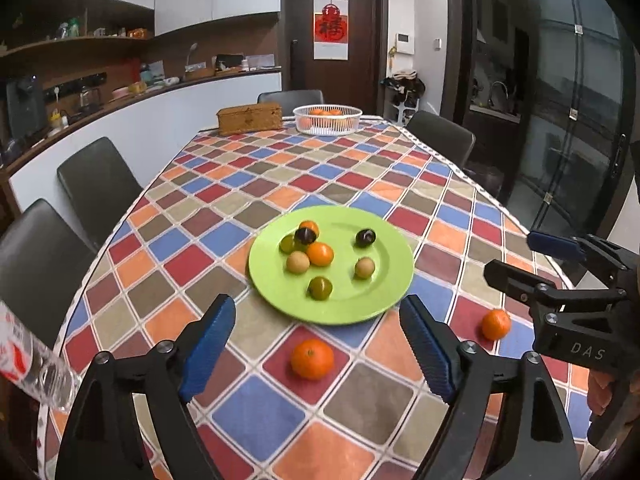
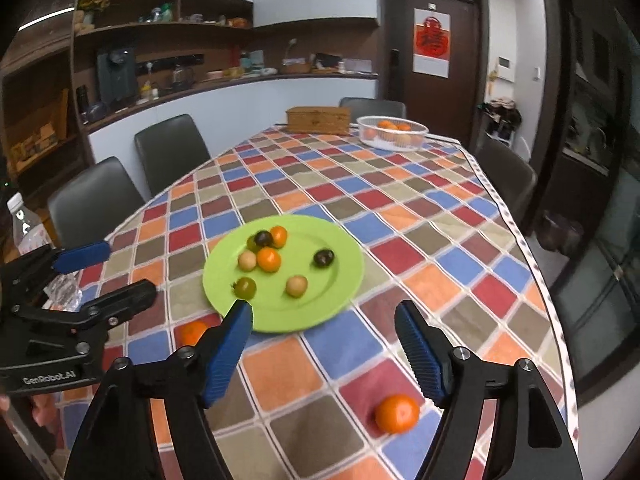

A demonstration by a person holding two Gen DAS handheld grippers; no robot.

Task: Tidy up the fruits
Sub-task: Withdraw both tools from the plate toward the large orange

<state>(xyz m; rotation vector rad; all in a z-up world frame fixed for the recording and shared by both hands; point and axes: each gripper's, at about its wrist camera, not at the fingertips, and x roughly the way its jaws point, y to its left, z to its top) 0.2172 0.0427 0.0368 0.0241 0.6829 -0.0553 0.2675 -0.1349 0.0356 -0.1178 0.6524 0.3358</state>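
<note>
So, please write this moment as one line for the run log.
left gripper: open, empty | right gripper: open, empty | two mandarins: on tablecloth, off the green plate | white basket: far end

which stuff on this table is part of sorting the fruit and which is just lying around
Part of the job:
- green plate with small mixed fruits
- two loose oranges on the cloth, near one, right one
- white basket holding oranges, at the far end

Just lying about:
- wicker box
- plastic bottle at the table's left edge
</note>
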